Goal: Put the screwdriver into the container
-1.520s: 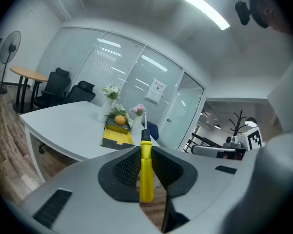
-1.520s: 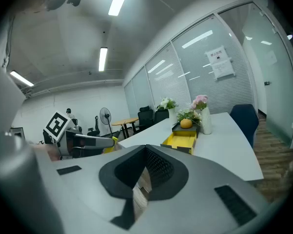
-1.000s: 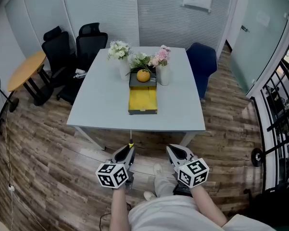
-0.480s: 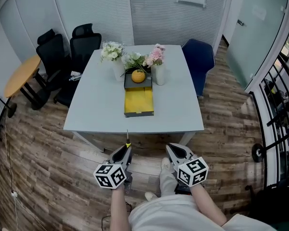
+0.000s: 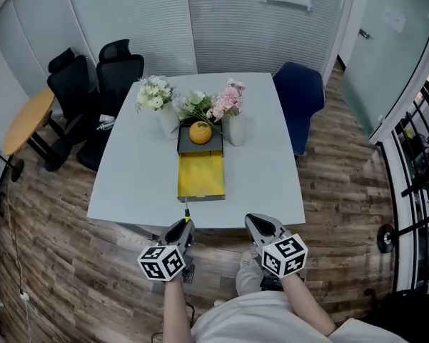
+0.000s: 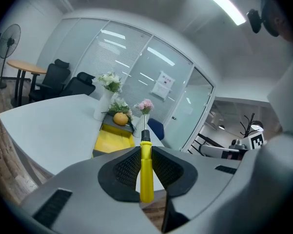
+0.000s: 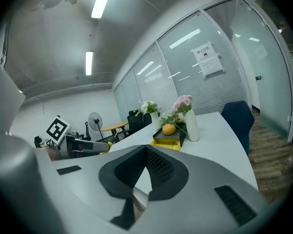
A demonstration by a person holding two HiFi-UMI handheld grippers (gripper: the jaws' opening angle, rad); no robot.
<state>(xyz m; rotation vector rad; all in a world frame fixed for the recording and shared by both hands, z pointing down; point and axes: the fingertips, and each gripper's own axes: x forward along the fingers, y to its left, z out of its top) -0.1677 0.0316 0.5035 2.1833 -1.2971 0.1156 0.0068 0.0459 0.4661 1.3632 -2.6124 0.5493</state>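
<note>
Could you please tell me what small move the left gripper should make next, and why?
Probably move the left gripper forward over the table, toward the yellow container. Its jaws grip the screwdriver with the shaft pointing ahead, but it is only at the table's near edge, and the container, open on top, lies further in.

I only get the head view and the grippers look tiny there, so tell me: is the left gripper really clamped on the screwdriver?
Observer: Yes. The left gripper view shows the left gripper with both pads pressed on the yellow handle of the screwdriver.
Operator: And the right one?
Observer: The right gripper has its jaws together, with nothing between them.
Operator: How does the tool sit?
Observer: Lengthwise along the jaws, with the black collar and shaft sticking out ahead. In that view they show just right of the yellow container.
</note>
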